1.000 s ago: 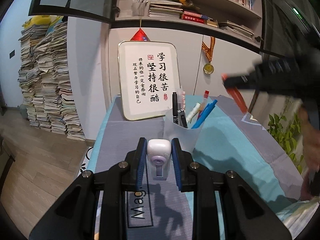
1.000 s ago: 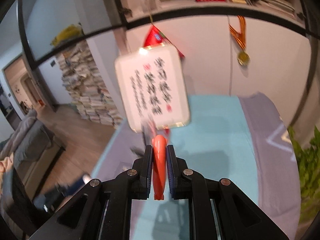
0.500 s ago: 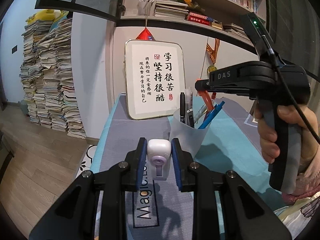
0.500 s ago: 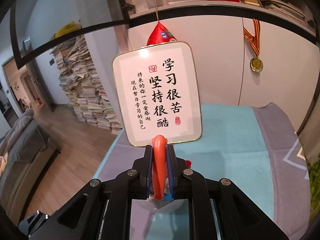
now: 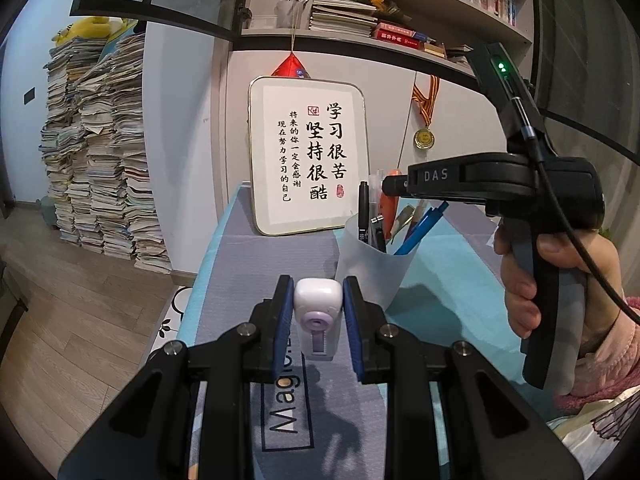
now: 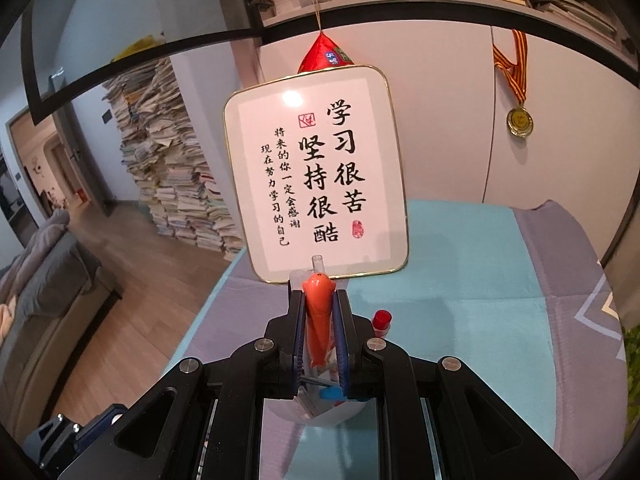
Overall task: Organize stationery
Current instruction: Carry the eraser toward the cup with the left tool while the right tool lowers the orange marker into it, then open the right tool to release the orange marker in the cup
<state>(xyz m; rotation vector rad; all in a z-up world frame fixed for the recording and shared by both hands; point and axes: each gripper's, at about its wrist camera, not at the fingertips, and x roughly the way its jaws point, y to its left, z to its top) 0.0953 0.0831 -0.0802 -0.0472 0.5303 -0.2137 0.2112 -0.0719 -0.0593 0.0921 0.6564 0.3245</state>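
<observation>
My left gripper (image 5: 318, 294) is shut on a small white and lilac stationery piece (image 5: 318, 308), held low over the grey cloth. Just beyond it stands a translucent cup (image 5: 374, 268) with several pens in it. A hand at the right holds my right gripper (image 5: 394, 187) above the cup. In the right wrist view this gripper (image 6: 319, 300) is shut on an orange pen (image 6: 318, 320) that stands upright, its lower end inside the cup (image 6: 320, 410). A red-capped pen (image 6: 382, 319) sticks up beside the fingers.
A framed calligraphy board (image 5: 308, 160) leans on the wall behind the cup. The teal and grey cloth (image 5: 440, 280) covers the table, whose left edge drops to a wooden floor. Tall stacks of books (image 5: 100, 152) stand at the left. A medal (image 5: 424, 138) hangs on the wall.
The right gripper came in from the right and sank, bringing the orange pen over and into the cup. The left gripper kept still with its piece.
</observation>
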